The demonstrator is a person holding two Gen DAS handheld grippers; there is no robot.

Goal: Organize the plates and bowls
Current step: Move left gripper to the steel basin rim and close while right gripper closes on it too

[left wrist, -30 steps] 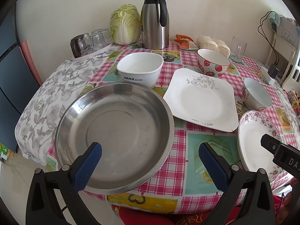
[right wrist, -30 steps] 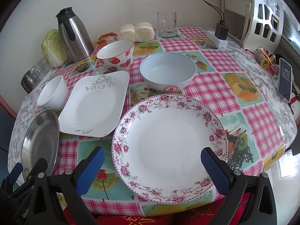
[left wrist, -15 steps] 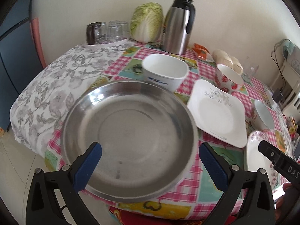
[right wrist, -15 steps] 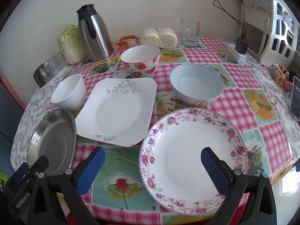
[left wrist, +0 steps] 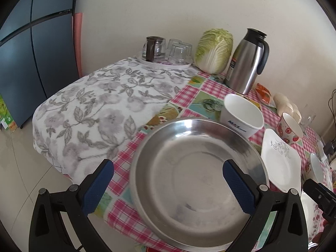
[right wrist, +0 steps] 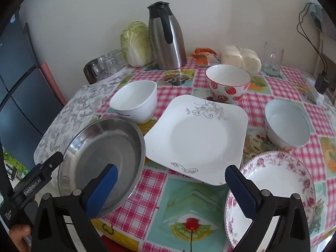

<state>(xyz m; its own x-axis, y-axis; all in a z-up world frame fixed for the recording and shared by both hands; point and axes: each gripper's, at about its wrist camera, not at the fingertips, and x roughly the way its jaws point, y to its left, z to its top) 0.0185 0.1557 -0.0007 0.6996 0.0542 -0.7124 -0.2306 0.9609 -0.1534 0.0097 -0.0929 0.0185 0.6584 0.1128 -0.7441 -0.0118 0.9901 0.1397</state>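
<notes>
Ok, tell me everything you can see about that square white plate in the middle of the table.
The square white plate looks like glazed ceramic, with rounded corners, a shallow round well and grey scroll flourishes at two opposite corners. It appears empty and lies flat on the checked tablecloth, between the steel pan and the pale bowl. Its near corner has a small brownish speck. Neither gripper touches it.

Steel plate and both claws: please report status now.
Left claw open, over steel plate. Right claw open, empty, between steel plate and floral plate. Square plate flat, untouched.
</notes>
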